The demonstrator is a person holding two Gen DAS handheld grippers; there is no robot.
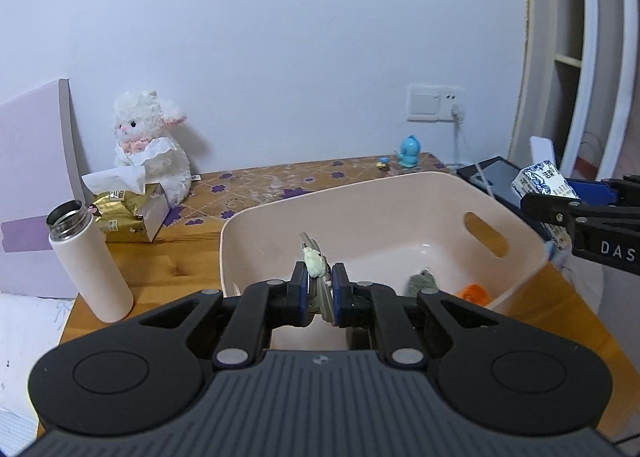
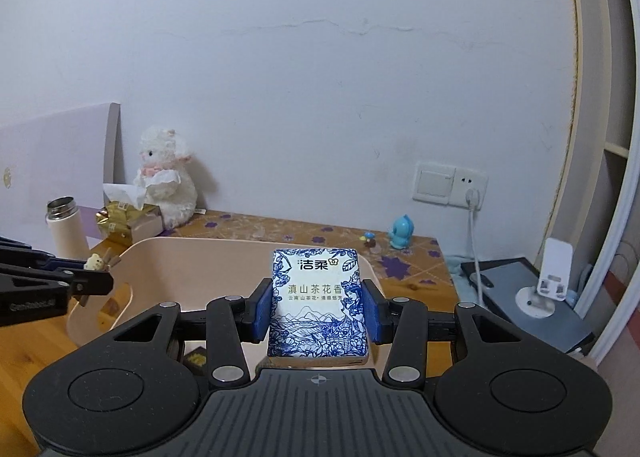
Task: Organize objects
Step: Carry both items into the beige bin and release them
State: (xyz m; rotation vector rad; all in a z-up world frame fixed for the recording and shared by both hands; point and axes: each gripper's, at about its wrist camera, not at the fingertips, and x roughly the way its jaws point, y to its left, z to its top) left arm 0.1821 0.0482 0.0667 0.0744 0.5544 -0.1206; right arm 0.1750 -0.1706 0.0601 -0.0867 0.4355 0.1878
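We hold the left gripper point(image 1: 319, 289) over the near rim of the pale pink bin point(image 1: 400, 193), its fingers point(image 1: 299, 293) pinched nearly together on a small hair clip point(image 1: 316, 263) topped with a pale yellow-green figure; the clip stands between the blue pads, above the bin's interior. Inside the bin, a grey-green item point(image 1: 422, 283) and an orange item point(image 1: 474, 292) lie on the bottom near the right wall, too small for us to identify. Our right gripper point(image 2: 317, 307) has its fingers point(image 2: 262, 309) spread about as wide as a blue-and-white tissue pack point(image 2: 318, 305) and pressed against its two sides, holding it upright in the air just to the right of the bin. On the wooden surface point(image 1: 172, 273), left of the bin, a white flask point(image 1: 90, 261) stands upright with no lid, and behind it a gold tissue box point(image 1: 132, 217) sits in front of a white plush lamb point(image 1: 154, 145) leaning at the wall. A blue toy figure point(image 1: 409, 151) stands at the far right edge of the surface, near a wall socket point(image 1: 434, 103).
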